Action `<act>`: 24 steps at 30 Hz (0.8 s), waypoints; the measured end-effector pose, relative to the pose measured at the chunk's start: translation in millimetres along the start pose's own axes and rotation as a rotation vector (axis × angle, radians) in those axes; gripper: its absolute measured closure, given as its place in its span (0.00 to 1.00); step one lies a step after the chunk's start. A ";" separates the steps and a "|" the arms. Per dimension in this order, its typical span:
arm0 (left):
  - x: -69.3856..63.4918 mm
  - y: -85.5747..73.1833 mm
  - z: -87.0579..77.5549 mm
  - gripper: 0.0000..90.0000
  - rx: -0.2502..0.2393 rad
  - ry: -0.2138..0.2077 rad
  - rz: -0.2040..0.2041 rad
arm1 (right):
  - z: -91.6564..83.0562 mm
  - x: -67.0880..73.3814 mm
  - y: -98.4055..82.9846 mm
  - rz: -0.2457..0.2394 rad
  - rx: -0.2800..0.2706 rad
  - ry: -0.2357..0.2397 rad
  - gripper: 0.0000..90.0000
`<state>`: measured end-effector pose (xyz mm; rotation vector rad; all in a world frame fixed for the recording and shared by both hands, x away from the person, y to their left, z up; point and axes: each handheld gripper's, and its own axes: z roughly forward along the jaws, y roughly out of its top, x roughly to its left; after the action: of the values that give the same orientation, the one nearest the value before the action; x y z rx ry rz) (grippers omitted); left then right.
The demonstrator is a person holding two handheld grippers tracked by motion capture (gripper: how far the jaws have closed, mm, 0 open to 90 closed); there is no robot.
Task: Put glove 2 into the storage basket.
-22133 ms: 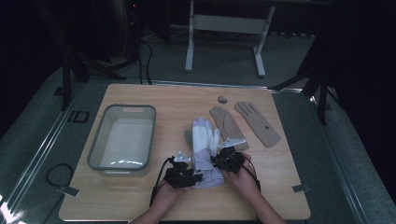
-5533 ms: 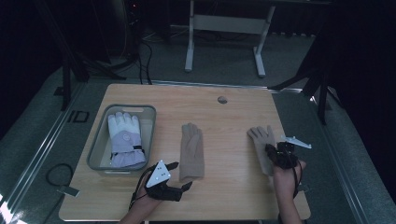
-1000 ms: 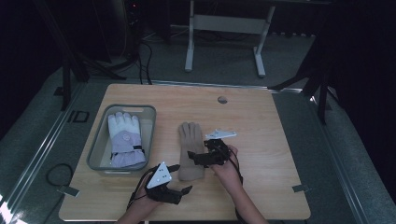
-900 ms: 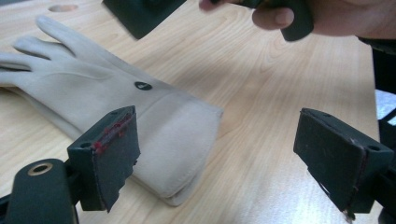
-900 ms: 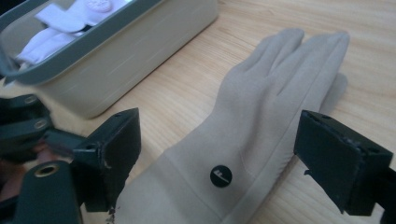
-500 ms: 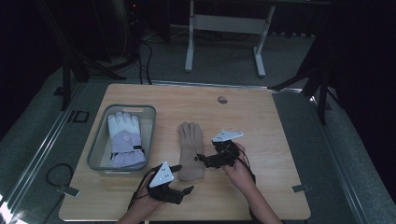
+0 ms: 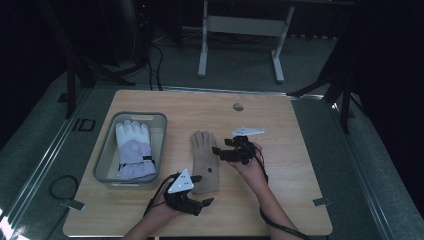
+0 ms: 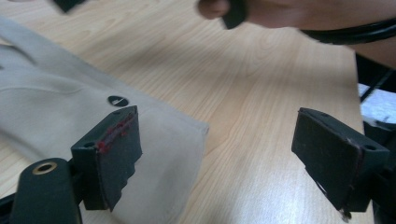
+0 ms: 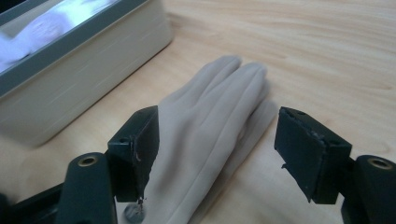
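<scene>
While the beige glove (image 7: 204,161) lies flat between both hands, the right gripper (image 7: 220,152) hovers unclenched over its fingers, jaws just narrowing, and the left gripper (image 7: 199,189) gapes, also narrowing, at its cuff.

On the table (image 7: 300,190), a bin (image 7: 105,165) sat at the left with a padded glove (image 7: 132,150) lying inside it. Right of the bin, near the middle, a thin glove (image 7: 204,160) lay flat, fingers pointing away from the person. A small round disc (image 7: 238,106) rested behind it, toward the far edge.
</scene>
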<state>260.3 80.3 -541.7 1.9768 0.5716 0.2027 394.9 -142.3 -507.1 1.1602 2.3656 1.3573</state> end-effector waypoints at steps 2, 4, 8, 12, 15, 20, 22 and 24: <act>1.0 3.4 3.2 0.23 0.016 0.000 0.016 | 10.1 -3.5 2.8 0.017 0.005 -0.001 0.35; 2.2 5.6 7.4 0.24 0.034 0.002 0.034 | 15.7 -5.1 3.4 0.030 0.011 0.004 0.35; 5.3 5.0 12.9 0.28 0.069 0.003 0.039 | 42.1 -10.8 -2.1 0.067 0.055 0.004 0.33; 8.7 1.1 14.2 0.33 0.100 0.003 0.033 | 58.9 -15.0 -11.0 0.086 0.114 0.003 0.33; 10.5 -1.3 14.3 0.34 0.121 0.013 0.037 | 61.7 -15.6 -15.2 0.069 0.123 0.007 0.41; 11.4 -2.7 16.4 0.35 0.158 0.007 0.040 | 59.0 -11.9 -15.3 0.021 0.136 0.051 0.71; 11.8 -4.2 17.9 0.35 0.179 0.015 0.057 | 58.3 -9.6 -14.9 -0.004 0.132 0.039 0.74; 13.3 -6.0 19.5 0.35 0.187 0.029 0.055 | 56.4 3.3 -16.1 -0.114 0.116 -0.029 0.77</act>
<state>277.5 73.2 -557.4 2.1753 0.5730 0.2188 412.0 -107.5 -551.3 1.0472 2.4773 1.1732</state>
